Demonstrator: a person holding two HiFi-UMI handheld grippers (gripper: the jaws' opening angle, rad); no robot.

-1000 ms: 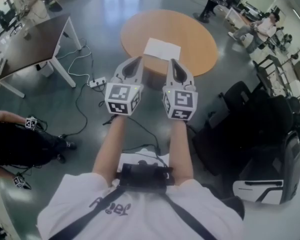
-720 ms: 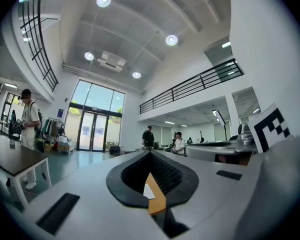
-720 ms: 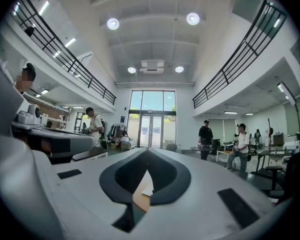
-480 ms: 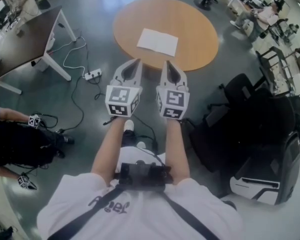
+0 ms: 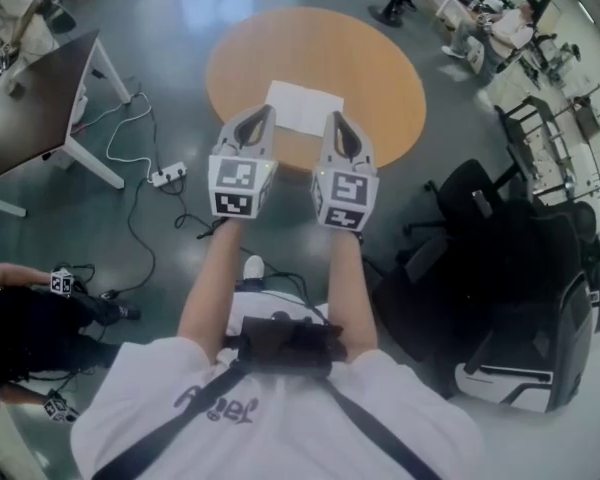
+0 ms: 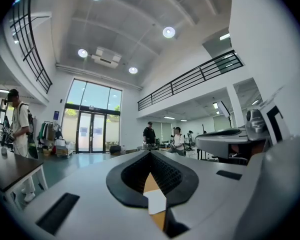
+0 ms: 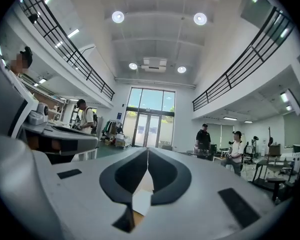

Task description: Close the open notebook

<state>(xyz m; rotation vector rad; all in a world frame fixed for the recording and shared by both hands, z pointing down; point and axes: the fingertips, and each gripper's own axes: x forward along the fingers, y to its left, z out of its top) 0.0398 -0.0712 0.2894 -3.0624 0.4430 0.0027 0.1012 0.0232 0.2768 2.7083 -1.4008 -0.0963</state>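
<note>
In the head view the open notebook (image 5: 302, 106) lies flat, showing white pages, near the front edge of a round wooden table (image 5: 370, 68). My left gripper (image 5: 261, 114) and right gripper (image 5: 334, 119) are held side by side, pointing level at the table. Their tips reach over the notebook's near corners as seen from above; whether they touch it cannot be told. Both are shut with nothing between the jaws. In the left gripper view the shut left gripper (image 6: 150, 154) shows a strip of white notebook (image 6: 157, 203) below its tip. The right gripper (image 7: 147, 152) also frames the notebook (image 7: 141, 202).
A dark desk (image 5: 30, 108) stands at the left, with a power strip (image 5: 167, 175) and cables on the floor beside it. Black office chairs (image 5: 470, 193) and bags (image 5: 540, 268) crowd the right. A seated person (image 5: 20, 318) is at the lower left; others stand farther off.
Both grippers moved forward together toward the round table. Their tips went from short of the table's edge to over the notebook's near side. Both stayed shut.
</note>
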